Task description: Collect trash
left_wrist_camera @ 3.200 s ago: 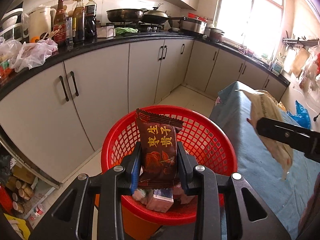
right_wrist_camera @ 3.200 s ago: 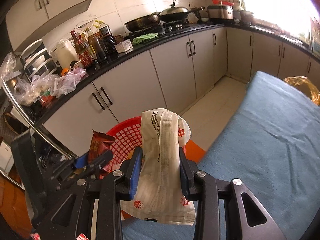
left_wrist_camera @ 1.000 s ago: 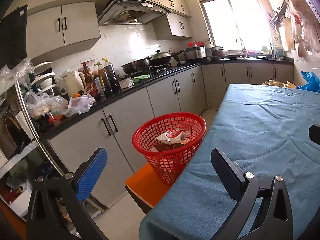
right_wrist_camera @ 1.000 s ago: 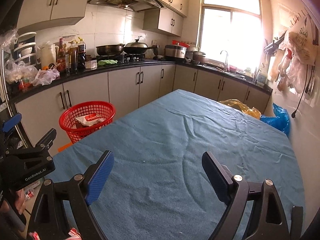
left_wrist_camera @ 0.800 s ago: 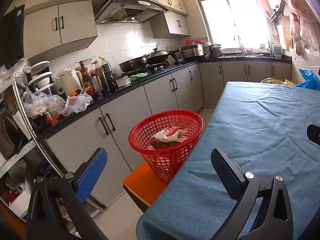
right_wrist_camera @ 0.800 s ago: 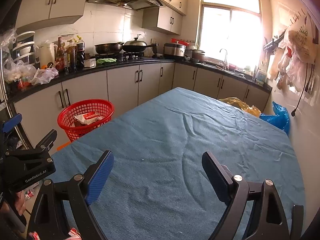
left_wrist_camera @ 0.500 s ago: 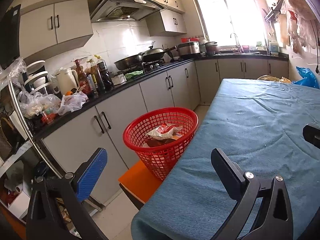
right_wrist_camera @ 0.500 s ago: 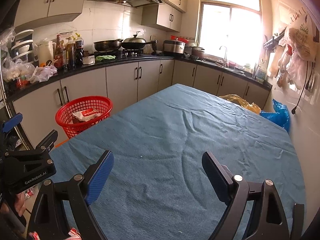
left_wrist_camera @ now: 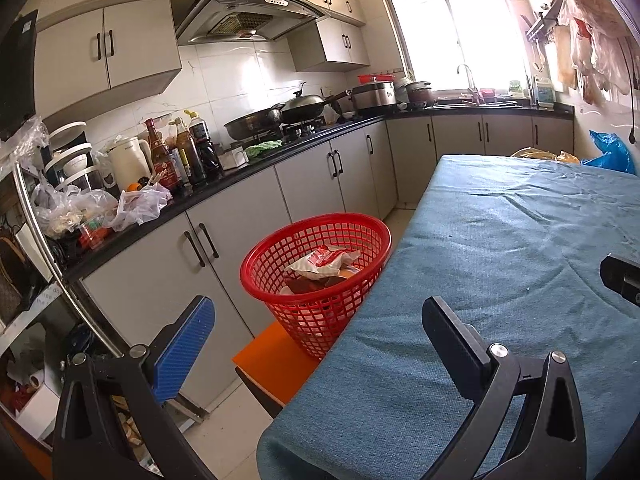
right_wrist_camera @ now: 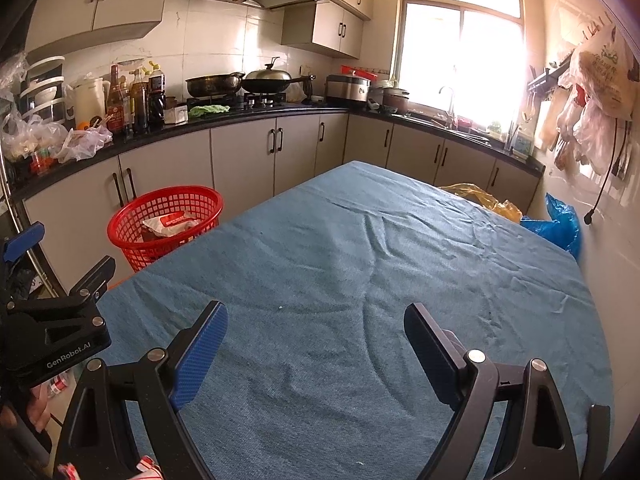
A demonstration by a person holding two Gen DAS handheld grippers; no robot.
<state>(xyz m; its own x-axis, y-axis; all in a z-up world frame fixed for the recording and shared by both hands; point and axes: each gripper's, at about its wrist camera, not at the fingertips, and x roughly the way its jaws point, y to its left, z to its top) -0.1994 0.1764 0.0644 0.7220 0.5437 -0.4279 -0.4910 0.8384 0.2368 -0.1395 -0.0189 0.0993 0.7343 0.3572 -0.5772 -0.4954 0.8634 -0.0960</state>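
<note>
The red plastic lattice basket [left_wrist_camera: 316, 264] stands on an orange seat [left_wrist_camera: 276, 364] just beside the near left edge of the table, ahead and slightly left of the left gripper [left_wrist_camera: 320, 340] and well off to the left of the right gripper [right_wrist_camera: 316, 344], so the left one is clearly the nearer. Inside it lie crumpled wrappers [left_wrist_camera: 324, 264], a white and red one on top of something darker; what sits under those is too buried to tell.

Both grippers hover with their jaws spread wide and nothing between them. The left one sits over the table's corner, partly out over the floor; the right one is above the middle of the near end.

The blue woven tablecloth [right_wrist_camera: 360, 260] is wrinkled and shows no loose litter in either view, so the collecting looks finished, or nearly so. A yellow plastic bag [right_wrist_camera: 480, 198] and a blue plastic bag [right_wrist_camera: 558, 226] sit just past the far right corner, probably not on the cloth. Grey kitchen cabinets [left_wrist_camera: 320, 172] under a black counter run along the left and far walls.
</note>
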